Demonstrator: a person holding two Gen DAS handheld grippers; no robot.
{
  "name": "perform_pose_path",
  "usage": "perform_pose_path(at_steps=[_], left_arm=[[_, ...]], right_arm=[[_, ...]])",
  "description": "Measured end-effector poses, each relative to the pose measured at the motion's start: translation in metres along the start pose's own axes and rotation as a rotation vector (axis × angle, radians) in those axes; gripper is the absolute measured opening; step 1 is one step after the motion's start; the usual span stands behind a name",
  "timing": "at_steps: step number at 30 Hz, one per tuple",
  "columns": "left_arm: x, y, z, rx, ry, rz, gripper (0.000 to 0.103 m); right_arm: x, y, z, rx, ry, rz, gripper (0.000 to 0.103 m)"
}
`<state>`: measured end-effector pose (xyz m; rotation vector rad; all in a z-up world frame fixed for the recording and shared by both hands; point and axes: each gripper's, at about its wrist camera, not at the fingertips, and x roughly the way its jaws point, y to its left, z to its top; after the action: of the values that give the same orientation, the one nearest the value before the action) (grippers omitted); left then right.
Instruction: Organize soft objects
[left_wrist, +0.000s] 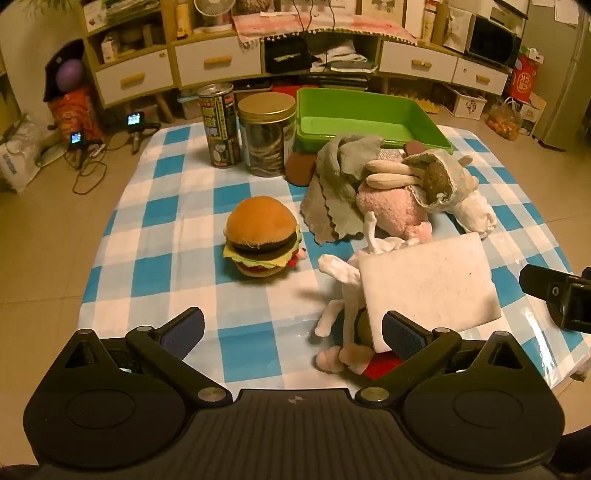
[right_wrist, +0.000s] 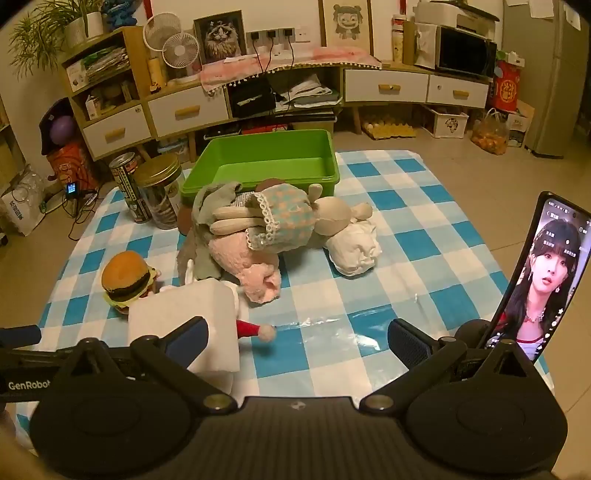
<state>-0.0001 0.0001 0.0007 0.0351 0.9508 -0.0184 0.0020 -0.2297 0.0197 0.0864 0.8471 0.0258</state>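
Both tongs spread wide and holding nothing, white foam block (left_wrist: 428, 284) hiding most of a pale doll (left_wrist: 340, 295), green bin (right_wrist: 266, 162) behind the plush heap

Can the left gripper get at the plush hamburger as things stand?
Probably yes. The left gripper is open and holds nothing, and only bare checked cloth lies between it and the plush hamburger; the white foam block sits off to the side, by one finger.
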Motion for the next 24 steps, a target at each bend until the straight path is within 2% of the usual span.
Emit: perform_pose_path(at_steps=[24], left_arm=[[-0.0016,-0.0015,-0.0009,0.01,-0.006,-0.025,0.098]], right_arm=[[-0.0032,-0.001,0.0013,0.011,-0.019,0.013,0.072]])
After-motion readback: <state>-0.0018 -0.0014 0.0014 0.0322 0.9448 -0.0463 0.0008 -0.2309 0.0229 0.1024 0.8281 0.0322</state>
